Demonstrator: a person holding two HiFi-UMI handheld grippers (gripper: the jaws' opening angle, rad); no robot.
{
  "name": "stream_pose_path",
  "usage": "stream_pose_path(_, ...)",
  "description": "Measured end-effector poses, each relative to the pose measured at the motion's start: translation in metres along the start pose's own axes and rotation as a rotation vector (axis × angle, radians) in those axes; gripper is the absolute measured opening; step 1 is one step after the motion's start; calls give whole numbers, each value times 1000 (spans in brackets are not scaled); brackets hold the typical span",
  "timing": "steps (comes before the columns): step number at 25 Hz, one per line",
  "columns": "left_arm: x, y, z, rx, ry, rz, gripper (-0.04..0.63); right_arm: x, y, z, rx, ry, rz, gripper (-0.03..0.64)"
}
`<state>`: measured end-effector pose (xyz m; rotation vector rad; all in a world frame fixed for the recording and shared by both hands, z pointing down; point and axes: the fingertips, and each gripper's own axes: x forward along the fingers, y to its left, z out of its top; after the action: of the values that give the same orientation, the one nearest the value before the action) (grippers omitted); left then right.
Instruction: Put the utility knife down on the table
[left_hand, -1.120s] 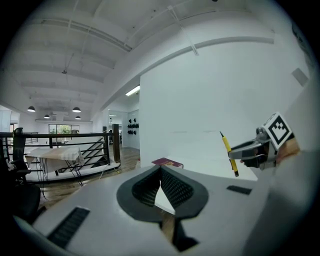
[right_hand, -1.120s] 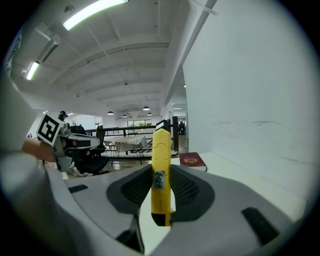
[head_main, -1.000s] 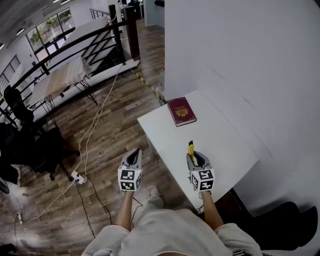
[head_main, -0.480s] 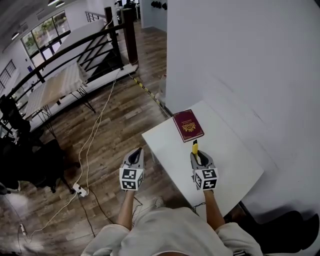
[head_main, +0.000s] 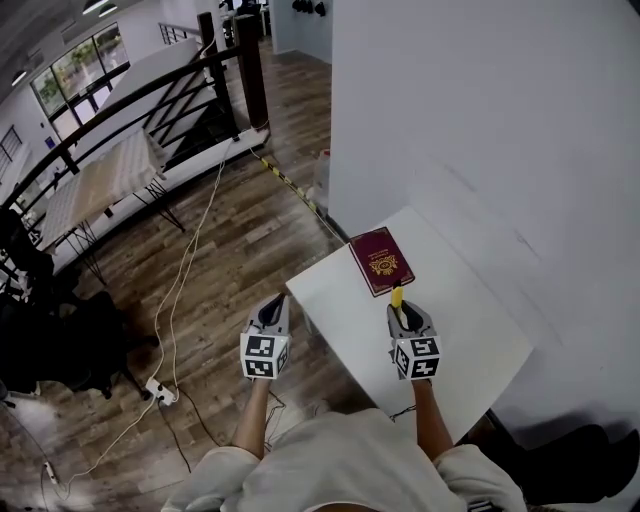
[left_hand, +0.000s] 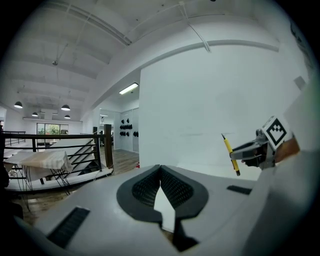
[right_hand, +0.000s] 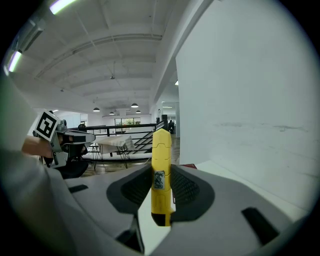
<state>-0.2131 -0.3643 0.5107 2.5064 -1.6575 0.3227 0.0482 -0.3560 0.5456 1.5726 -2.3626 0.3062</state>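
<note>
Knife (right_hand: 161, 170) stays clamped upright in the right gripper's (head_main: 402, 310) jaws, now carried in over the tabletop (head_main: 460, 330), tip near the red booklet (head_main: 381, 260). Left gripper's (head_main: 272, 308) jaws are closed, empty. Set-down looks close.

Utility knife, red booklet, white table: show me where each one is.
utility knife (right_hand: 161, 150), right gripper view, on its yellow body, held between the jaws.
red booklet (head_main: 381, 260), head view, on the middle of its cover.
white table (head_main: 470, 310), head view, on the bare top near the wall.
</note>
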Motion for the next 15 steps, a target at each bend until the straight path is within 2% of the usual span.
stream_pose_path(15,36,10,-3,-14,37,-8,8,31,-12,3,11,27,9,112)
